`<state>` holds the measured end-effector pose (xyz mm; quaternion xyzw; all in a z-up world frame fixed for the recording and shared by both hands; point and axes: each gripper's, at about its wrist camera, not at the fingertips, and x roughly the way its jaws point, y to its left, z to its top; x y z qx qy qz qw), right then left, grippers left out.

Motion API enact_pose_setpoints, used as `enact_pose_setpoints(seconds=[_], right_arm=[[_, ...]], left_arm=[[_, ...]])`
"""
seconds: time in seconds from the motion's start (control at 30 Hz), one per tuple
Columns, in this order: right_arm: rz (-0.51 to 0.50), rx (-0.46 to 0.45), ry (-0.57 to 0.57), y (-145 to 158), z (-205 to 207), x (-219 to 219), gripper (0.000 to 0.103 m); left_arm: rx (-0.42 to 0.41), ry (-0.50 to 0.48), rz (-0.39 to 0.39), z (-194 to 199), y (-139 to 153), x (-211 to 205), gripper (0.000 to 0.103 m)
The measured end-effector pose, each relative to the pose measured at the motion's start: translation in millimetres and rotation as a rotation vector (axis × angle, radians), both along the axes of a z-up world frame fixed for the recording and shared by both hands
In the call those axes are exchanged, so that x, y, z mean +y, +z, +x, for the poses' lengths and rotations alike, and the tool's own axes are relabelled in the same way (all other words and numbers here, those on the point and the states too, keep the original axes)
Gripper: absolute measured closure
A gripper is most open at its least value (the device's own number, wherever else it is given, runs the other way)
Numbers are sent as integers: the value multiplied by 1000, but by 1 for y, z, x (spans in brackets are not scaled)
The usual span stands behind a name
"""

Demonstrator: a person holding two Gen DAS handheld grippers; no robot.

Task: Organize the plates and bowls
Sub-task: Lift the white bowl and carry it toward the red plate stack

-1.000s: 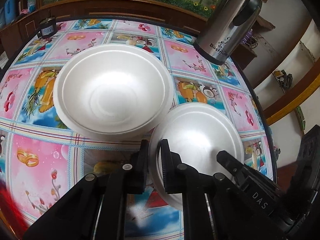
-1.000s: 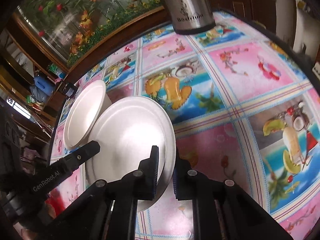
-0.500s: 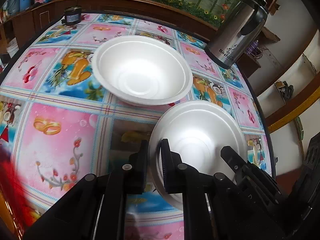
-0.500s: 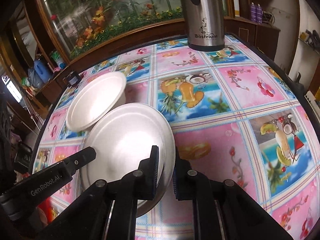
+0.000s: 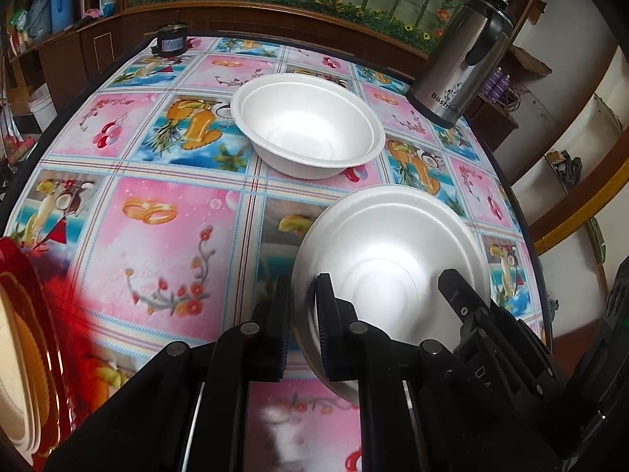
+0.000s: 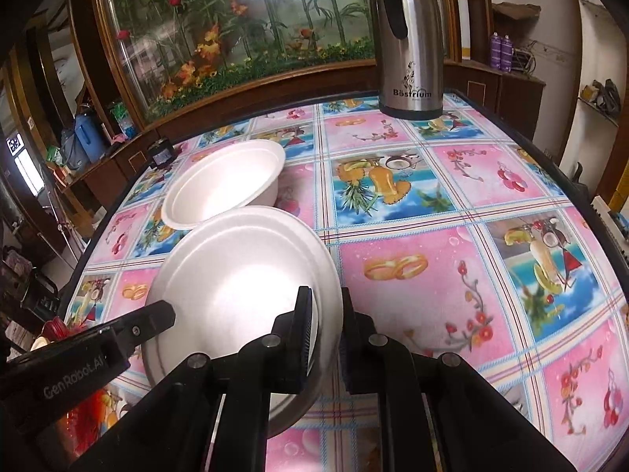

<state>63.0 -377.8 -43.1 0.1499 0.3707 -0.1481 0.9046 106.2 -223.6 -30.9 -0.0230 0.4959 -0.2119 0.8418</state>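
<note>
Plate (image 5: pixel 389 251) rim pinched by both grippers, just beside bowl (image 5: pixel 306 126).

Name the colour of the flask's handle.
Black; the flask handle shows best in the right wrist view.

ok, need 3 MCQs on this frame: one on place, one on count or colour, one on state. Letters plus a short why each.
1. Where does the steel flask stand?
A. far edge of the table
B. inside the bowl
C. on the plate

2. How many white foam dishes are in view?
A. one
B. two
C. four

3. How is the plate held?
A. lying free
B. by the left gripper only
C. by both grippers at its rim

Answers:
1 A: it stands beyond the bowl on the tablecloth.
2 B: one bowl, one plate.
3 C: the left gripper and right gripper each pinch an opposite rim.
</note>
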Motion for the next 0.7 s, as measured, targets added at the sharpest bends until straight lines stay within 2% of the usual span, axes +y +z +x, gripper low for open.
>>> enact_pose_setpoints(seconds=[0.23, 0.7], right_arm=[[-4, -11, 1, 1, -23, 17, 91], [-80, -64, 41, 35, -64, 66, 91]], left_arm=[[-11, -6, 10, -22, 4, 17, 93], [-41, 10, -60, -59, 29, 70, 92]])
